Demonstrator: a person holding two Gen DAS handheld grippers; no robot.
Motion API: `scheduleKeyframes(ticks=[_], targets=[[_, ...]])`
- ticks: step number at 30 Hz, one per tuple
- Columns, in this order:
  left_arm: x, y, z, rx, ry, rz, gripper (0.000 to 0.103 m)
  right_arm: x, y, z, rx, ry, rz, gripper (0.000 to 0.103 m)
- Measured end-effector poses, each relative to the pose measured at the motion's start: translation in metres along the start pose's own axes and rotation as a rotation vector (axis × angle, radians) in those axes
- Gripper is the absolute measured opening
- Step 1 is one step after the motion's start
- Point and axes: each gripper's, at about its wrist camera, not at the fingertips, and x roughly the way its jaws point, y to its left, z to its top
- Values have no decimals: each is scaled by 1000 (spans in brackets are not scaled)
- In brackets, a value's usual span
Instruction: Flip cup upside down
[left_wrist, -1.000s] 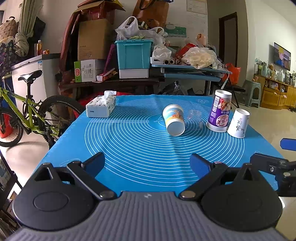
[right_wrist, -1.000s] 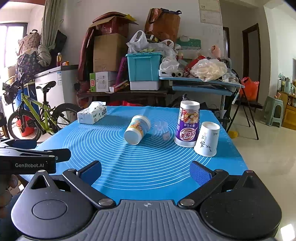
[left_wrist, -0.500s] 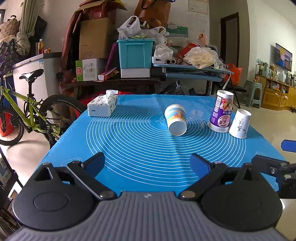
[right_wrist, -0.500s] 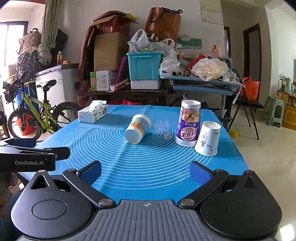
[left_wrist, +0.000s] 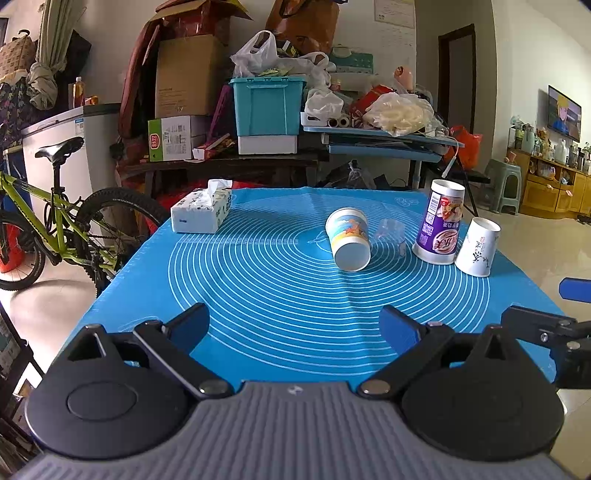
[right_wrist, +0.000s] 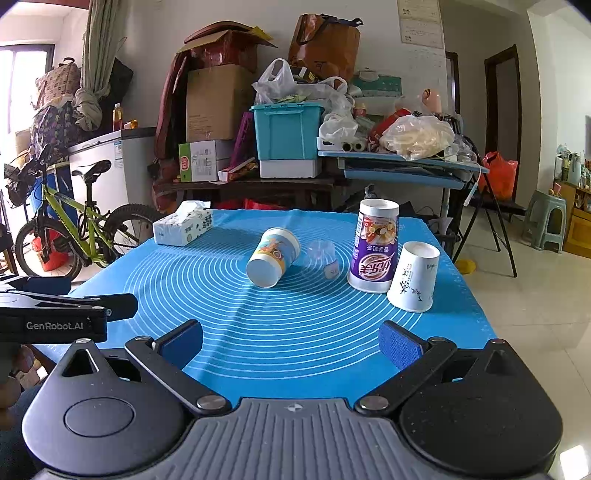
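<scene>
A printed paper cup (left_wrist: 349, 238) lies on its side on the blue mat (left_wrist: 277, 295), also in the right wrist view (right_wrist: 273, 256). A small clear plastic cup (left_wrist: 393, 236) (right_wrist: 323, 258) lies beside it. A tall purple cup (left_wrist: 439, 221) (right_wrist: 375, 245) and a white paper cup (left_wrist: 478, 252) (right_wrist: 415, 277) stand upside down at the right. My left gripper (left_wrist: 295, 325) is open and empty over the mat's near edge. My right gripper (right_wrist: 290, 341) is open and empty, also near the front edge.
A tissue box (left_wrist: 201, 210) sits at the mat's far left. A bicycle (left_wrist: 55, 229) stands left of the table. Cluttered shelves with a teal bin (left_wrist: 267, 107) stand behind. The other gripper shows at the right edge of the left wrist view (left_wrist: 554, 332).
Both views have shifted very slightly; the cups appear a touch nearer. The cups themselves have not moved and both grippers stay open.
</scene>
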Motion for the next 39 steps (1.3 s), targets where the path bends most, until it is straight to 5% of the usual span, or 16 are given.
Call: scheduleKeyframes(ticks=[14,23,34,36,39], targets=[[44,-13,36,-7,11,7,97,32,-24,30,-16,-35,-40,103],[124,-37,71,45,55,13,97,77,-52,47,-11,-43,-95,103],[214,-64,68,51,156,-9,96,119,-70,28,-9,13,-113,103],[229,-65,65,50,186,-9,88,122,-72,25,-10,21,-115,103],[241,-62,61,30,231,-37,61,123,-74,23,-9,24,-116,103]])
